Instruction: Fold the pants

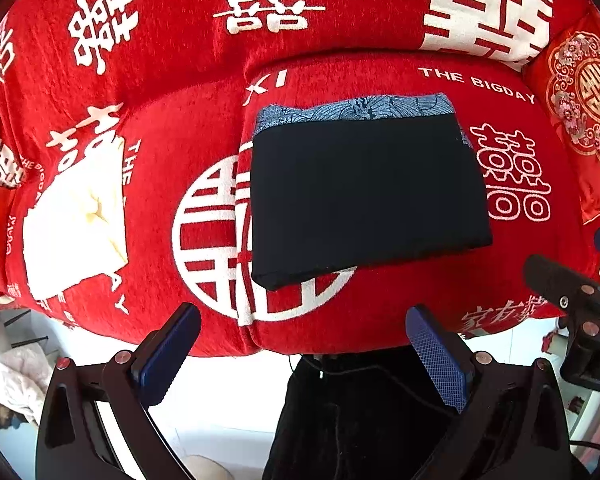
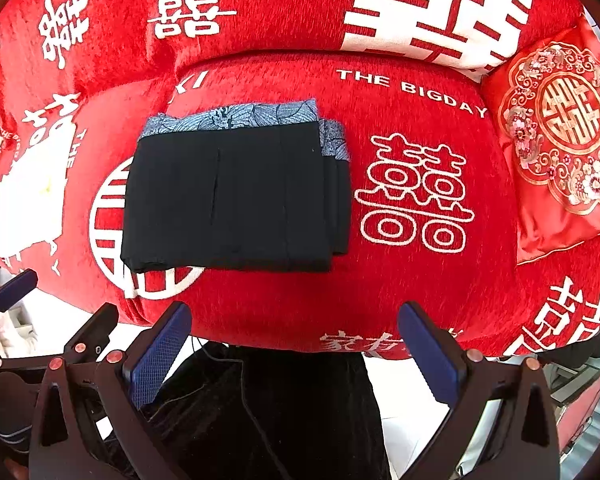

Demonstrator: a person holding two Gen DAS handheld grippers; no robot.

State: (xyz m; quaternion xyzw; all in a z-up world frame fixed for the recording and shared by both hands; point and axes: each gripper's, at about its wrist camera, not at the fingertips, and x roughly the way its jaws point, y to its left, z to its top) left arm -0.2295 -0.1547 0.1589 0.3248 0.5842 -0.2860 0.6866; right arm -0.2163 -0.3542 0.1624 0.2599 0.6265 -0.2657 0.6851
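Both pairs of jaws stand wide apart and hold nothing. My left gripper [image 1: 304, 352] and right gripper [image 2: 292, 348] hang off the front edge of the red sofa seat [image 2: 380, 292], clear of the cloth. The black pants [image 2: 228, 196] lie on the seat as a compact folded rectangle, blue patterned band at the far edge. I judge the fold done, so I keep clear to avoid disturbing it.

sofa [image 2: 440, 288]: red, white characters | cushion [image 2: 560, 152]: embroidered | floor [image 1: 220, 400]: white
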